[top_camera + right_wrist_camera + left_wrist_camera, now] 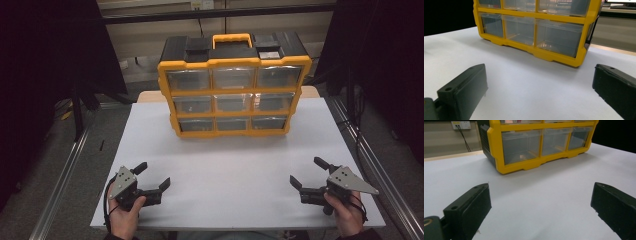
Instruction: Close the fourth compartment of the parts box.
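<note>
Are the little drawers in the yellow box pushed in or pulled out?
Pushed in: all nine clear drawers sit flush in the yellow box frame.

A dim room around a white table

The white table (240, 170) stands on a grey floor (50, 165) between metal rails (65, 175). Beyond its far edge runs a pale wall (150, 35) with a socket plate (461, 124); dark curtains (45, 55) hang at both sides.

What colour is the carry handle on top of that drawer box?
The handle is orange-yellow, matching the frame of the drawer box; the high view shows it best.
</note>
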Available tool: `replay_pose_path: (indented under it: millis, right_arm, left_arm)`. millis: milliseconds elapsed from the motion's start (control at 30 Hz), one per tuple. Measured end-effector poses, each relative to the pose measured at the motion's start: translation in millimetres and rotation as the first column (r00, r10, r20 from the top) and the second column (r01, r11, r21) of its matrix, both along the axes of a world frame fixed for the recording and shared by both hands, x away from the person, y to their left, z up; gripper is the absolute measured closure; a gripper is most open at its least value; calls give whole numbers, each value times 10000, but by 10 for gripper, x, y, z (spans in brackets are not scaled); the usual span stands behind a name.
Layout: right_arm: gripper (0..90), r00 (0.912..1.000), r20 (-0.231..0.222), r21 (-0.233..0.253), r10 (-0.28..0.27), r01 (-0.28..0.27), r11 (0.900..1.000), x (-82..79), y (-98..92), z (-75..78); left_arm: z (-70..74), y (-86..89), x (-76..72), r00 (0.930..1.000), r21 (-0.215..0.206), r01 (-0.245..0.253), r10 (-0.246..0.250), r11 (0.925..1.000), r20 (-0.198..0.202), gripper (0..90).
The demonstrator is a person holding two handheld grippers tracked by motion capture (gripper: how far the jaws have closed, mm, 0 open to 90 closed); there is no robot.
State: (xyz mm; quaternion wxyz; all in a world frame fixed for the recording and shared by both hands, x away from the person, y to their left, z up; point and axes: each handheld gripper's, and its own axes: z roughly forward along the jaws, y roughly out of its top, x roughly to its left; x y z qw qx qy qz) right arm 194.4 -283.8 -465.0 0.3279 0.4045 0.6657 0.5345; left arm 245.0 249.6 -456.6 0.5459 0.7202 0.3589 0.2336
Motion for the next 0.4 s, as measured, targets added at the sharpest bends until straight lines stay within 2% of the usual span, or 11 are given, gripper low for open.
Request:
replay_pose_path:
  millis: [33,133,167,267,400]
  right_arm:
    - [0,10000,-30,-4,-43,43,10000,-1,1,0]
    - [0,10000,13,17,7,-7,10000,6,8,-3]
    - [0,10000,24,-16,74,-74,10000,9,9,-4]
    - [0,10000,21,-83,59,-59,9999,10,9,-5]
    - [0,10000,-10,-48,46,-46,10000,11,2,-5]
  left_arm:
    - [0,19,4,10000,135,-40,39,9999,65,29]
    - [1,31,24,9999,11,-159,159,9999,20,29]
    - [2,28,33,9999,54,-133,133,9999,109,29]
    - [-1,15,52,10000,114,-15,14,9999,40,29]
    - [-1,4,57,9999,148,-100,99,9998,60,29]
